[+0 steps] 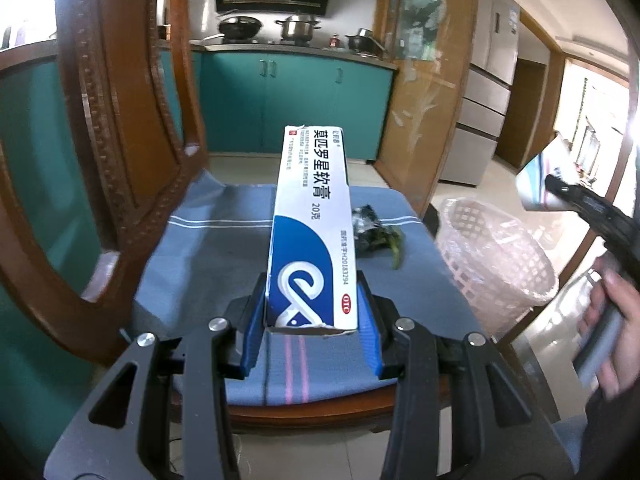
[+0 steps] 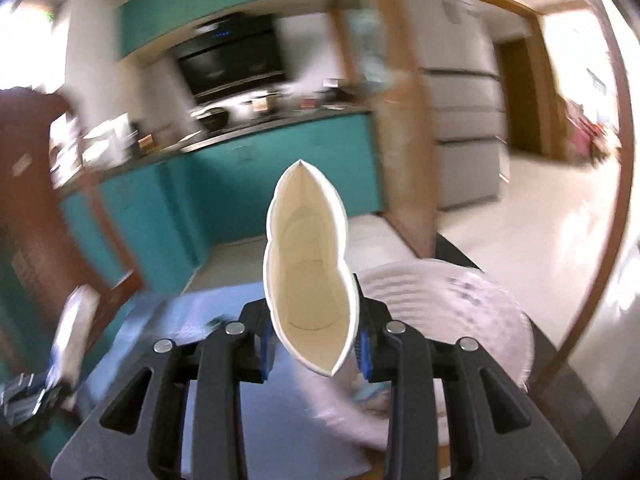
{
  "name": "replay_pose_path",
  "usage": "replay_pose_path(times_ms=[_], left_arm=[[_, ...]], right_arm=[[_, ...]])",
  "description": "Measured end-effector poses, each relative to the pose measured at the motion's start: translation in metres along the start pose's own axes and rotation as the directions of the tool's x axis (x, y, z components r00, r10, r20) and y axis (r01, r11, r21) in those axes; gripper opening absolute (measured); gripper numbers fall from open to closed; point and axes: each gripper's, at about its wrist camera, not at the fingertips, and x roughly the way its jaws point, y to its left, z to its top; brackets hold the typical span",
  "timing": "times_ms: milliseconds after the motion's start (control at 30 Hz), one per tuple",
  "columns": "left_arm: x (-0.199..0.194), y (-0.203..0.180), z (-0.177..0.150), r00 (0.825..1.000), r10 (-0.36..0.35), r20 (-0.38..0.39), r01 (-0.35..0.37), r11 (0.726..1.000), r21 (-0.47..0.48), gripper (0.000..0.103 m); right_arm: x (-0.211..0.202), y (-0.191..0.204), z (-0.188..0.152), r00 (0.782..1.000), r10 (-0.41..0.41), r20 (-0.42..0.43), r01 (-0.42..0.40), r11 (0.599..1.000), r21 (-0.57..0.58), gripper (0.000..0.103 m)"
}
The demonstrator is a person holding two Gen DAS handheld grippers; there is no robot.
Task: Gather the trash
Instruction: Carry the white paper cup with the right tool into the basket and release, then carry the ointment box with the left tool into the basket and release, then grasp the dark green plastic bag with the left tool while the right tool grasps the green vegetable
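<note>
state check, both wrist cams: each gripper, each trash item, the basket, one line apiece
left gripper: shut on the ointment box
ointment box: held off the chair cushion, near end flap torn open
right gripper: paper cup between its jaws
paper cup: squashed flat-sided, mouth toward the camera
dark wrapper: crumpled, lying on chair cushion
pink basket: upright, lined with a bag

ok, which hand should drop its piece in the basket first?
Right. Its gripper, holding a squashed paper cup, is by the pink basket. The left gripper holds its box over the chair cushion, farther away.
</note>
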Motion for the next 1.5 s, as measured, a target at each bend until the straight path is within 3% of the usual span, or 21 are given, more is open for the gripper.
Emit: replay_pose_path(times_ms=[33, 67, 100, 167, 200, 267, 333, 467, 533, 567, 600, 667, 767, 867, 967, 1100, 1200, 1333, 1500], left_arm=[[0.001, -0.004, 0.0, 1.0, -0.013, -0.003, 0.013, 1.0, 0.006, 0.042], [0.003, -0.009, 0.001, 1.0, -0.029, -0.006, 0.029, 0.999, 0.014, 0.042], [0.004, -0.013, 0.001, 0.999, -0.04, -0.008, 0.04, 0.999, 0.021, 0.042], [0.007, -0.028, 0.005, 0.997, -0.081, -0.013, 0.081, 0.996, 0.033, 0.042], [0.009, -0.034, 0.006, 0.995, -0.102, -0.016, 0.103, 0.994, 0.035, 0.042], [0.014, -0.054, 0.013, 0.988, -0.151, -0.03, 0.152, 0.986, 0.061, 0.042], [0.024, -0.083, 0.022, 0.978, -0.204, -0.041, 0.207, 0.973, 0.098, 0.042], [0.052, -0.15, 0.05, 0.942, -0.329, -0.067, 0.335, 0.933, 0.131, 0.042], [0.067, -0.178, 0.062, 0.928, -0.364, -0.08, 0.372, 0.917, 0.144, 0.052], [0.078, -0.19, 0.067, 0.92, -0.38, -0.1, 0.392, 0.908, 0.151, 0.067], [0.09, -0.2, 0.07, 0.916, -0.383, -0.118, 0.398, 0.905, 0.15, 0.089], [0.105, -0.205, 0.069, 0.934, -0.332, -0.13, 0.35, 0.923, 0.162, 0.096], [0.106, -0.185, 0.059, 0.953, -0.273, -0.134, 0.293, 0.943, 0.159, 0.096], [0.081, -0.135, 0.047, 0.974, -0.215, -0.067, 0.222, 0.965, 0.136, 0.098], [0.058, -0.087, 0.036, 0.988, -0.153, -0.009, 0.154, 0.982, 0.11, 0.099], [0.043, -0.048, 0.024, 0.997, -0.076, 0.032, 0.073, 0.992, 0.1, 0.099], [0.042, -0.031, 0.012, 0.997, -0.072, 0.014, 0.071, 0.996, 0.046, 0.099], [0.044, -0.029, 0.009, 0.996, -0.084, -0.011, 0.084, 0.995, 0.047, 0.099], [0.046, -0.023, 0.008, 0.997, -0.078, -0.026, 0.079, 0.996, 0.032, 0.099]], right_arm=[[0.012, -0.015, 0.001, 0.999, -0.029, -0.025, 0.03, 0.999, 0.029, 0.065], [0.027, -0.026, -0.001, 0.996, -0.049, -0.077, 0.052, 0.998, 0.045, 0.076], [0.039, -0.036, -0.005, 0.989, -0.07, -0.132, 0.078, 0.995, 0.061, 0.082], [0.042, -0.052, -0.005, 0.979, -0.1, -0.178, 0.122, 0.986, 0.117, 0.082], [0.034, -0.06, -0.002, 0.984, -0.092, -0.153, 0.118, 0.978, 0.17, 0.082], [-0.003, -0.08, 0.004, 0.996, -0.092, -0.002, 0.088, 0.95, 0.3, 0.092], [-0.034, -0.093, 0.003, 0.982, -0.143, 0.123, 0.087, 0.922, 0.376, 0.097], [-0.061, -0.108, 0.004, 0.957, -0.189, 0.22, 0.077, 0.897, 0.435, 0.097], [-0.064, -0.11, 0.003, 0.954, -0.202, 0.221, 0.081, 0.886, 0.457, 0.097], [-0.065, -0.112, 0.002, 0.953, -0.203, 0.223, 0.077, 0.878, 0.472, 0.097], [-0.067, -0.113, 0.0, 0.952, -0.202, 0.228, 0.071, 0.875, 0.478, 0.097], [-0.068, -0.11, -0.001, 0.955, -0.19, 0.229, 0.064, 0.884, 0.464, 0.097], [-0.065, -0.109, -0.002, 0.963, -0.164, 0.214, 0.057, 0.9, 0.433, 0.097], [-0.062, -0.105, -0.004, 0.974, -0.12, 0.191, 0.031, 0.91, 0.414, 0.097], [-0.043, -0.083, -0.005, 0.995, -0.049, 0.086, 0.017, 0.941, 0.337, 0.097], [-0.02, -0.036, -0.015, 0.997, 0.035, -0.072, -0.019, 0.978, 0.208, 0.097], [-0.019, 0.004, -0.021, 0.992, 0.061, -0.11, -0.05, 0.994, 0.098, 0.097], [-0.02, 0.037, -0.027, 0.99, 0.063, -0.126, -0.063, 0.998, 0.006, 0.097], [-0.017, 0.047, -0.034, 0.989, 0.059, -0.134, -0.062, 0.998, -0.021, 0.097]])
